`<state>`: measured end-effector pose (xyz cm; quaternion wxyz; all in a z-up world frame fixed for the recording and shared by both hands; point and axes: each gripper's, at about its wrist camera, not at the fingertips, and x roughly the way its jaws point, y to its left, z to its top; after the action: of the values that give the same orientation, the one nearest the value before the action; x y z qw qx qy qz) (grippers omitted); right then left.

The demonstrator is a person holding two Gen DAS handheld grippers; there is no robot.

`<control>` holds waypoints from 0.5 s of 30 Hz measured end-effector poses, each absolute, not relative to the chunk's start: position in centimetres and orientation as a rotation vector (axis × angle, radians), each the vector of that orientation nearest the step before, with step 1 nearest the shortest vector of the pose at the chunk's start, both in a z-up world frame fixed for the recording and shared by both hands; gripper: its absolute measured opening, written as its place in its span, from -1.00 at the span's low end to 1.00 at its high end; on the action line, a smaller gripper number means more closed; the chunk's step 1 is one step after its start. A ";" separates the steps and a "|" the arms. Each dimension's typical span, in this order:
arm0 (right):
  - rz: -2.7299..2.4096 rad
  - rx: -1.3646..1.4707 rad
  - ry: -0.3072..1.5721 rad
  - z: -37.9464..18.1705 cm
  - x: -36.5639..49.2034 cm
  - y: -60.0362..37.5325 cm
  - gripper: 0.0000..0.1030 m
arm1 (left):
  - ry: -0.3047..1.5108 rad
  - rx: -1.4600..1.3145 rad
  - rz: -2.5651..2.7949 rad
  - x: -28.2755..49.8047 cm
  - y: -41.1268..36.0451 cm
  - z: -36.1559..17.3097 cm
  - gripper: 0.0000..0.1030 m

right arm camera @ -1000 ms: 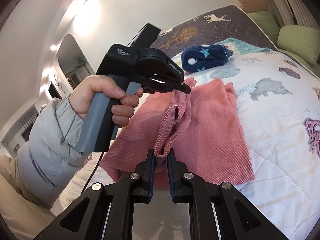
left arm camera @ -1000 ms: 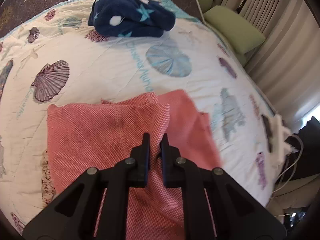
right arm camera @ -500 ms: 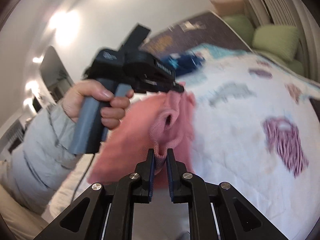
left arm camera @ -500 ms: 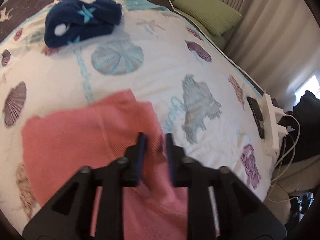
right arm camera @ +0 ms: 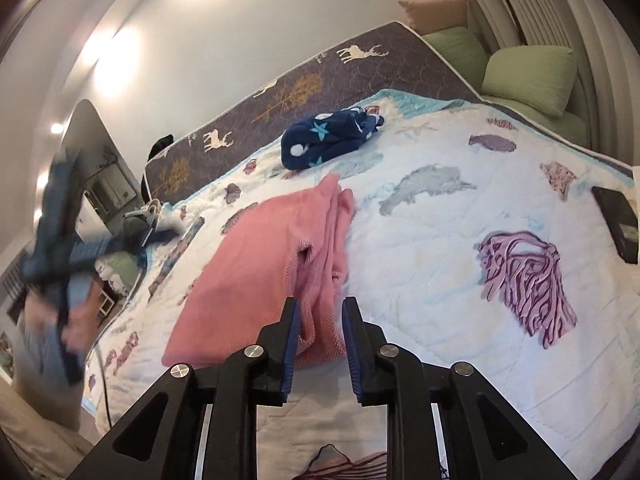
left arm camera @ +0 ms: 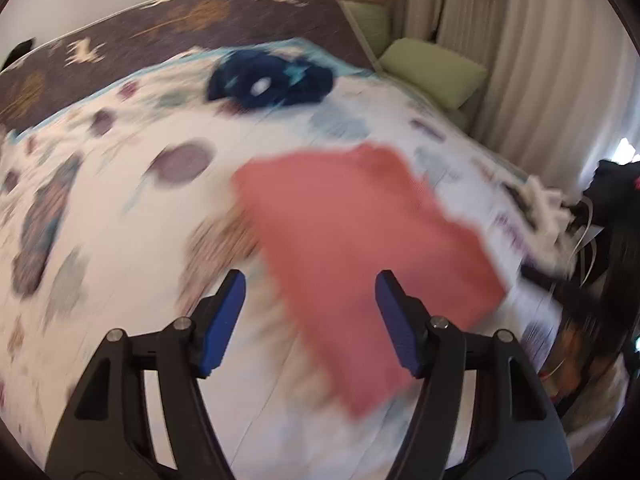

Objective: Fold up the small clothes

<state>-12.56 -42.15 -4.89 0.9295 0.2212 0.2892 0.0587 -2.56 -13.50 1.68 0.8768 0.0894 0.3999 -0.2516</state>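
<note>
A pink knit garment (right arm camera: 256, 276) lies folded on the seashell quilt (right arm camera: 440, 240), its right edge bunched in ridges. In the blurred left wrist view it (left arm camera: 360, 248) lies ahead and to the right. My left gripper (left arm camera: 310, 312) is wide open and empty, held above the quilt, back from the garment; it shows blurred at the left of the right wrist view (right arm camera: 68, 264). My right gripper (right arm camera: 320, 316) is open just wider than the garment's near corner, which lies between its fingers.
A dark blue star-print garment (right arm camera: 328, 140) lies in a heap at the far side of the bed. Green cushions (right arm camera: 528, 72) and curtains stand beyond the bed. A black device (right arm camera: 618, 224) rests at the quilt's right edge. Cables and a power strip (left arm camera: 548, 204) hang by the bedside.
Both grippers have let go of the pink garment, which now lies on the quilt. The left gripper opened wide and swung back and away; the right gripper opened slightly.
</note>
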 end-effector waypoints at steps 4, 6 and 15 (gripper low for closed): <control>0.133 0.440 0.594 -4.7 -12.4 -41.3 -0.50 | 0.884 0.203 -0.534 -5.9 -11.5 -0.9 0.32; 0.141 0.439 0.599 -4.7 -12.4 -40.7 -0.49 | 0.895 0.211 -0.571 -7.2 -11.8 -2.1 0.32; 0.132 0.404 0.591 -3.6 -13.5 -38.5 -0.28 | 0.889 0.310 -0.443 -7.1 -15.8 -5.5 0.32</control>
<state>-13.45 -38.55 -3.59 0.9345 0.1978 0.2889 0.0646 -7.06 -15.77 -5.49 0.8677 0.1482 0.4247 -0.2116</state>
